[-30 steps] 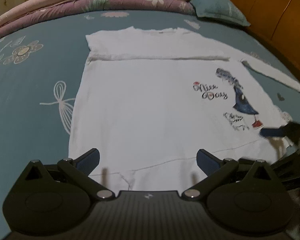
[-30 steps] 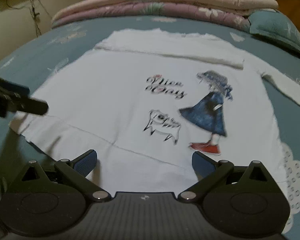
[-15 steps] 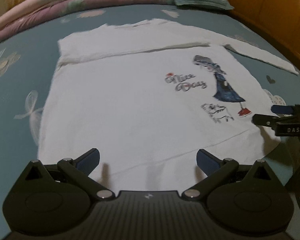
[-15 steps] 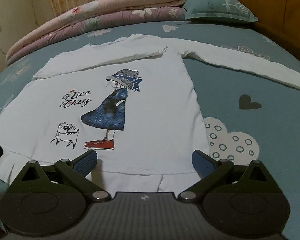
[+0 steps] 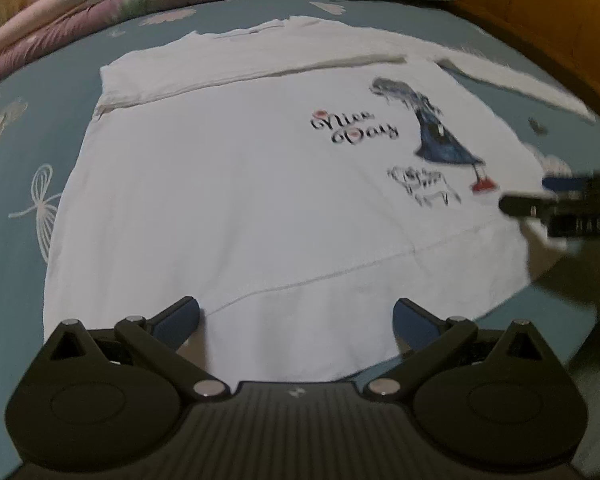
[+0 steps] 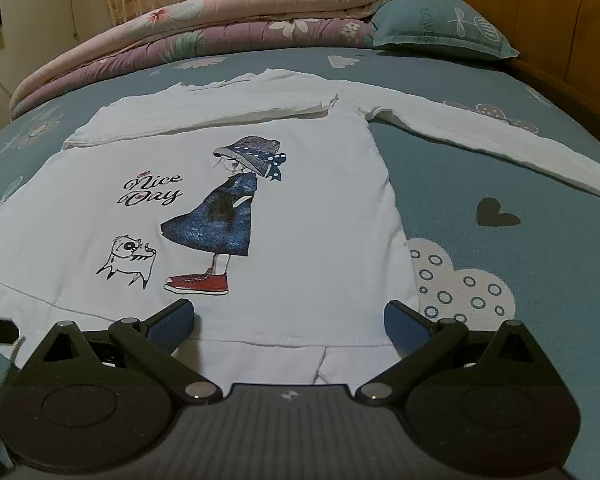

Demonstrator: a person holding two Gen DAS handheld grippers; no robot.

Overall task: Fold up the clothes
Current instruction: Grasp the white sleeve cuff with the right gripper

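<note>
A white long-sleeved shirt (image 5: 236, 184) (image 6: 300, 184) lies flat on the bed, front up, printed with a girl in a blue dress and "Nice Day". One sleeve is folded across the chest; the other sleeve (image 6: 500, 140) stretches out to the right. My left gripper (image 5: 296, 316) is open just above the shirt's hem, nothing between its fingers. My right gripper (image 6: 288, 318) is open over the hem near the shirt's right side, also holding nothing. The right gripper shows blurred at the right edge of the left wrist view (image 5: 560, 204).
The bed has a teal sheet (image 6: 520, 240) with flower, heart and cloud prints. Folded pink and purple quilts (image 6: 220, 24) and a teal pillow (image 6: 436, 28) lie at the far end. A wooden headboard (image 6: 540, 4) runs along the right.
The right gripper has swung right, from the shirt's middle hem to its right side. The left gripper shifted slightly along the hem. Both stayed open.
</note>
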